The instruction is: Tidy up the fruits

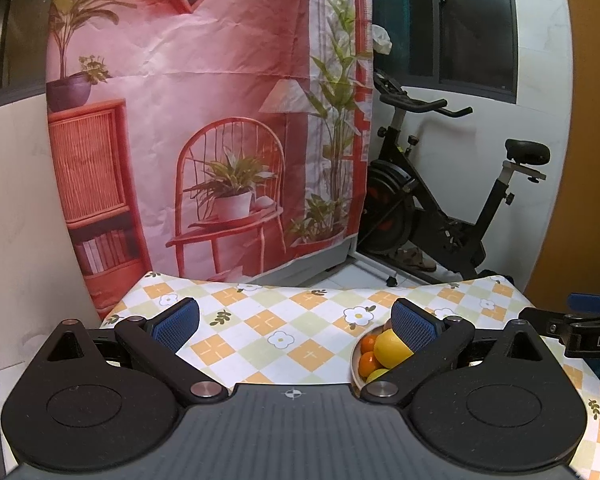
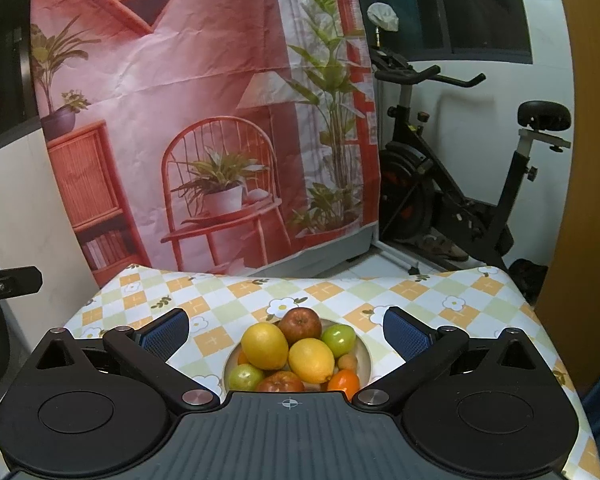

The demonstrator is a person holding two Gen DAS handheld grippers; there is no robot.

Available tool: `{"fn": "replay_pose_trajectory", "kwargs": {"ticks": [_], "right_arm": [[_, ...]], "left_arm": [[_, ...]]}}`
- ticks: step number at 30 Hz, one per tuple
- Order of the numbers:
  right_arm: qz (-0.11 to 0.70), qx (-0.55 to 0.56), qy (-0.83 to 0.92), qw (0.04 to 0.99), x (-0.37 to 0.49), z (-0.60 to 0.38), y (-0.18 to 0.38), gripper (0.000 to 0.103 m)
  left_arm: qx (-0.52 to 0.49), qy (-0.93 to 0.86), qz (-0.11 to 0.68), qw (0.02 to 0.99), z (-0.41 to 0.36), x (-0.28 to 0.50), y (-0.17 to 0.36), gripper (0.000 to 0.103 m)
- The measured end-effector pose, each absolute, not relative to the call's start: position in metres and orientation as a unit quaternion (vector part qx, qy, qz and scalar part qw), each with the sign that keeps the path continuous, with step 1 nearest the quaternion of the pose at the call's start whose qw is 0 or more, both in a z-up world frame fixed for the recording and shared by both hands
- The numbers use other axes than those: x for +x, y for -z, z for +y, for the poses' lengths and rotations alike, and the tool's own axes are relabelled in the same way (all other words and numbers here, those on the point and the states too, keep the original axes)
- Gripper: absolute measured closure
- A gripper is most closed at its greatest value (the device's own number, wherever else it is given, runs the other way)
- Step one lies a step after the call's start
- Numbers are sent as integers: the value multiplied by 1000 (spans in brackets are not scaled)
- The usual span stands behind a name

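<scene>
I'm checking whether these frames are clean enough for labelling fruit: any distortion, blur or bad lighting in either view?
Left wrist view: strong fisheye bending with dark corners; the bowl is mostly hidden behind the left gripper. Right wrist view: same bending, but the fruit is sharp and evenly lit between the open fingers of the right gripper; no glare.

Warm fruit colours on a chequered cloth

The tablecloth (image 2: 260, 292) is a diamond check of orange, pale green and white, dotted with white flowers with yellow centres. In the cream bowl (image 2: 365, 354) lie two yellow lemons (image 2: 311, 360), two red apples (image 2: 300, 325), two green apples (image 2: 338, 339) and an orange mandarin (image 2: 344, 384). Both the left gripper (image 1: 296, 322) and the right gripper (image 2: 286, 334) are black with blue textured pads (image 2: 404, 338). Behind hangs a pink-red backdrop (image 2: 188, 100) printed with green plants, beside a black exercise bike (image 2: 460, 200).
</scene>
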State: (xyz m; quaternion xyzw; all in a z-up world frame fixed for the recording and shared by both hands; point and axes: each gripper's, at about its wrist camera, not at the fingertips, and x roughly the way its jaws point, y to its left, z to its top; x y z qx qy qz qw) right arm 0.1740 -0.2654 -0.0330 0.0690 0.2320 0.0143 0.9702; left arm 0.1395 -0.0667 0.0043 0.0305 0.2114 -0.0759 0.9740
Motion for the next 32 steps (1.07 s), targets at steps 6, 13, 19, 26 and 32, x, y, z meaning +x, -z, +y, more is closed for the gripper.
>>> {"fn": "replay_pose_trajectory", "kwargs": {"ticks": [6,13,19,26,32], "right_arm": [[232,69,-15,970,174,-266,33,0],[232,68,-14,970,172,-265,33,0],[233,69,-14,970,173,-265,33,0],[233,69,-15,970,173,-264,33,0],[233,68,-14,970,173,-264,33,0]], "left_arm": [[23,76,213,974,-67,136,-5,0],[14,81,217,973,-66,135,-6,0],[15,81,220,972,-65,137,-6,0],[13,85,221,972,-63,140,-5,0],[13,86,219,972,-61,141,-5,0]]}}
